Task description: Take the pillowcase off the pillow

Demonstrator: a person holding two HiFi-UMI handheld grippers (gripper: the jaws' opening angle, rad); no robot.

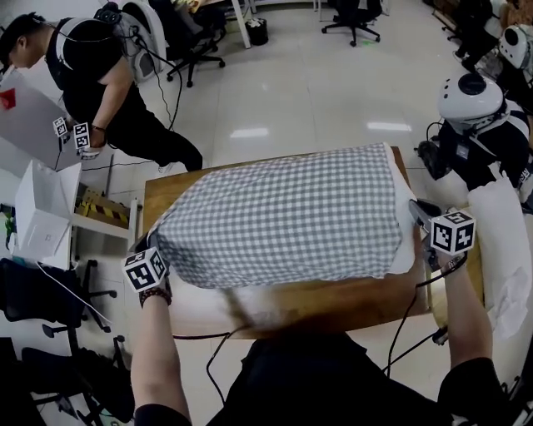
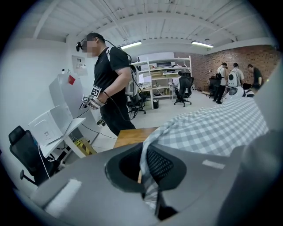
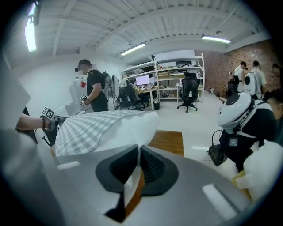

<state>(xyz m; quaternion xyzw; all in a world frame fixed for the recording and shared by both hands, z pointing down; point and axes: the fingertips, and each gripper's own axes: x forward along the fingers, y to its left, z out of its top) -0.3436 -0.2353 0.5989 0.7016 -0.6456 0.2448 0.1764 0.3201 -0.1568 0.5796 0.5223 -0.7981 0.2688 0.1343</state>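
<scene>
Gripping a fold of the gray-checked pillowcase (image 1: 283, 216) in the left claw (image 2: 146, 178), jaws pressed together on the cloth, at the left end of the wooden surface (image 1: 341, 304). Gripping white cloth of the pillow (image 3: 126, 126) in the right claw (image 3: 131, 178), jaws likewise closed on it, at the right end of the surface. Holding pillow and pillowcase stretched over the surface, across nearly its whole length, with the white pillow end sticking out of the case toward the surface's right end. Showing bare brown wood along the surface's near edge and at its far left corner. Beyond the surface, pale glossy floor (image 1: 308, 91) with patches of reflected light, and black office chairs (image 1: 354, 17) farther off. Left of the surface, a person in black (image 1: 100, 75), bent forward. Right of the surface, a person under a white rounded helmet (image 1: 470, 100). Far behind the surface, shelving (image 2: 161, 73) against a white wall, and a brick wall (image 2: 230, 57) with several people standing before it.
</scene>
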